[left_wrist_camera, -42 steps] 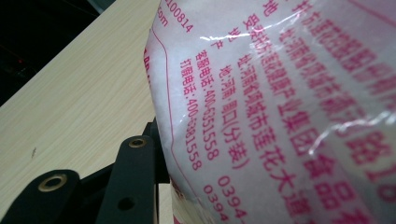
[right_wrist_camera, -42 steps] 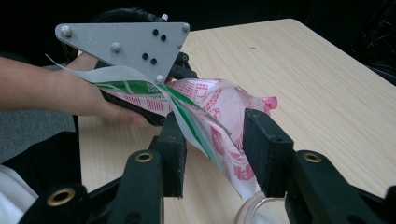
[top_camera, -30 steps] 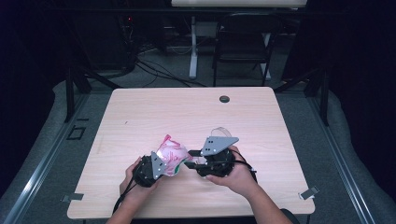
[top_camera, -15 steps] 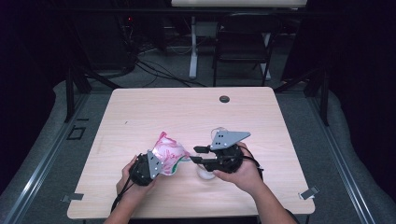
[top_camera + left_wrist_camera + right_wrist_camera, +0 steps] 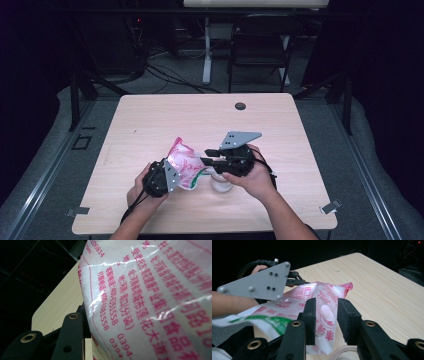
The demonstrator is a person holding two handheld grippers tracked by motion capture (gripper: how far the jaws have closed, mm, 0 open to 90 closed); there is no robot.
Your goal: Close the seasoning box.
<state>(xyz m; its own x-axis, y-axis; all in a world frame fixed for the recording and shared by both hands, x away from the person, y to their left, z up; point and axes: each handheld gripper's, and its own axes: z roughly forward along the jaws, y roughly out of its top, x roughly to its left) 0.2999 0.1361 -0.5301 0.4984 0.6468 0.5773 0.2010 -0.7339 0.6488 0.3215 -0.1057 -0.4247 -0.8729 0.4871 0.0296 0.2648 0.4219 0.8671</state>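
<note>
A clear plastic bag [image 5: 184, 165] with red print hangs above the table's front between my two grippers. My left gripper [image 5: 172, 176] is shut on its left side; in the left gripper view the bag [image 5: 150, 302] lies tight against one of the fingers [image 5: 71, 335]. My right gripper [image 5: 204, 156] points left at the bag. Its jaws have just been closing, and a loose fold of the bag [image 5: 325, 315] stands between the right gripper's [image 5: 326, 306] pads, not visibly pinched. The left gripper's grey plate [image 5: 257, 283] shows beyond the bag.
A clear round container [image 5: 220, 182] sits on the wooden table [image 5: 150, 125] just under my right gripper. A small black grommet [image 5: 240, 106] lies near the far edge. A dark chair [image 5: 260, 45] and cables stand behind the table.
The right gripper's jaws have narrowed around the bag's fold. The clear container under it has come into sight. Both hands stay almost where they were.
</note>
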